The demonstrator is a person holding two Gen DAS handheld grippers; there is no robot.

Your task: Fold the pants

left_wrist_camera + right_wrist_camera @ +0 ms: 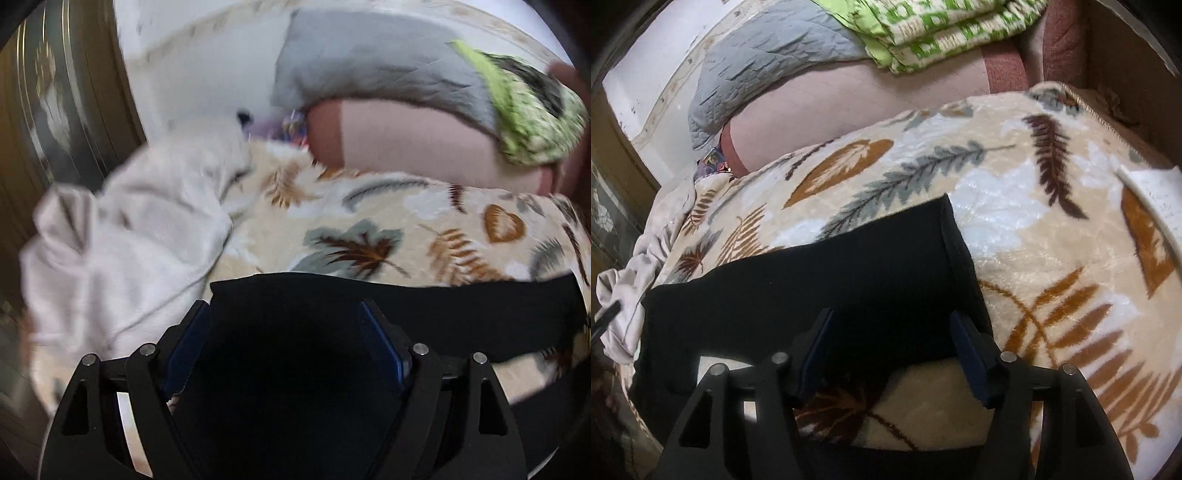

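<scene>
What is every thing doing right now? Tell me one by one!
black pants: lying flat on the leaf blanket, folded.
leaf blanket: spread out under the pants.
white cloth: crumpled beside the pants.
left gripper: open over the pants.
right gripper: open over the pants.

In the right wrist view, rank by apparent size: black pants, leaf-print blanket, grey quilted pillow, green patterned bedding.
1. leaf-print blanket
2. black pants, though nearness to the camera enlarges them
3. and 4. grey quilted pillow and green patterned bedding look alike; the bedding is cut off by the frame.
</scene>
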